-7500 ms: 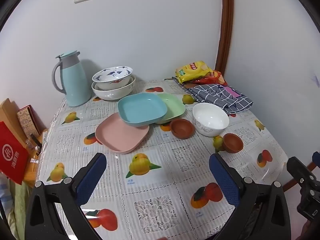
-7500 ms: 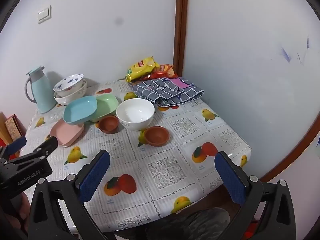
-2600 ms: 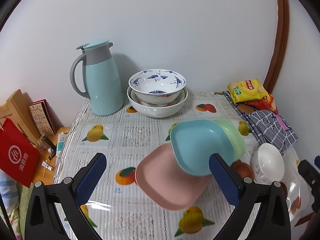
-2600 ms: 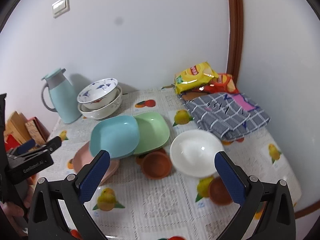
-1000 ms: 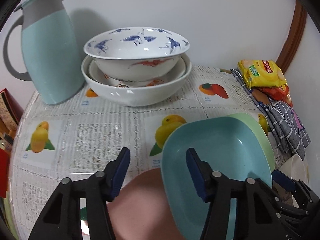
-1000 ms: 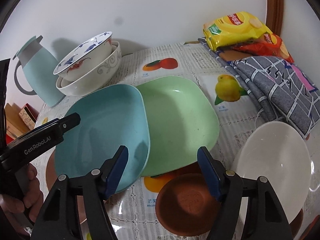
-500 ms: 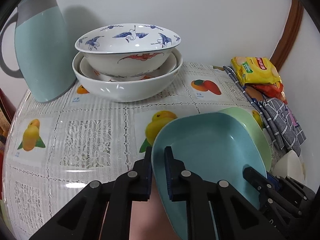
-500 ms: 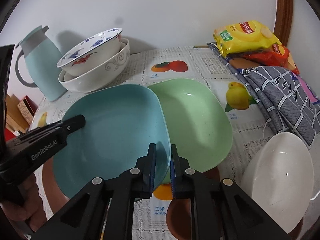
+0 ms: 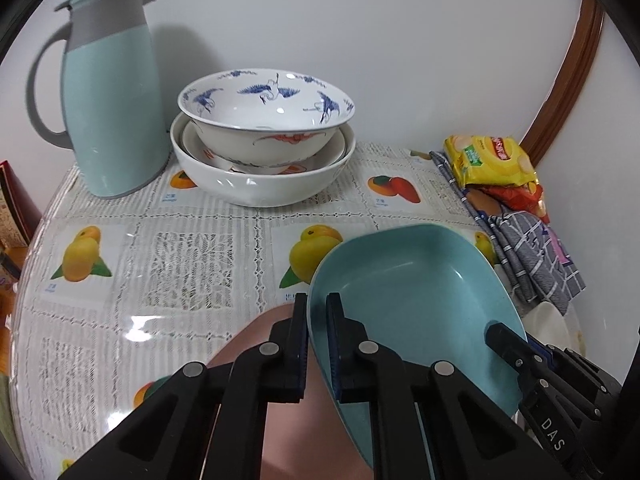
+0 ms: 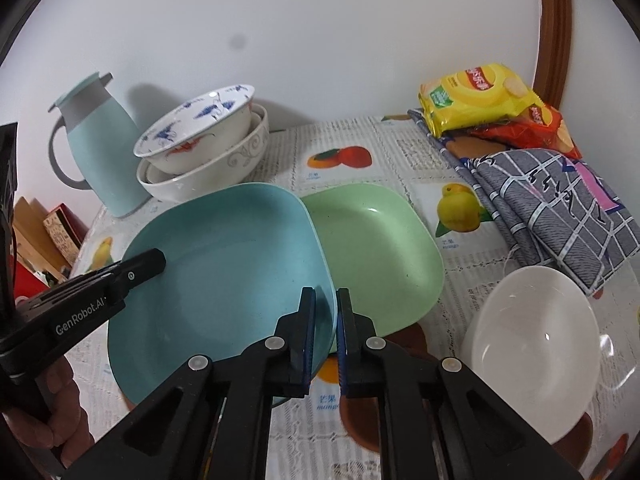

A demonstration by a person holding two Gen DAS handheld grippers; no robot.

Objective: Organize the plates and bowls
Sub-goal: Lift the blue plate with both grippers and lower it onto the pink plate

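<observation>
**Two tongs gripping a blue plate from opposite rims**

The left tongs (image 9: 317, 320) are clamping the near-left rim of the blue plate (image 9: 416, 292), their pads pressed on either side of the edge. The right tongs (image 10: 325, 320) are pinching the opposite rim of the same plate (image 10: 224, 264), clenched tight on it. The plate is sitting tilted above a pink plate (image 9: 280, 420) and overlapping a green plate (image 10: 380, 248) on the fruit-patterned table (image 9: 192, 264). Behind them, a blue-painted bowl (image 9: 266, 108) is nesting in a larger white bowl (image 9: 260, 184) beside a pale blue jug (image 9: 108, 92). A white bowl (image 10: 532, 344) is resting near a checked cloth (image 10: 560, 208) and snack bags (image 10: 480, 96).
</observation>
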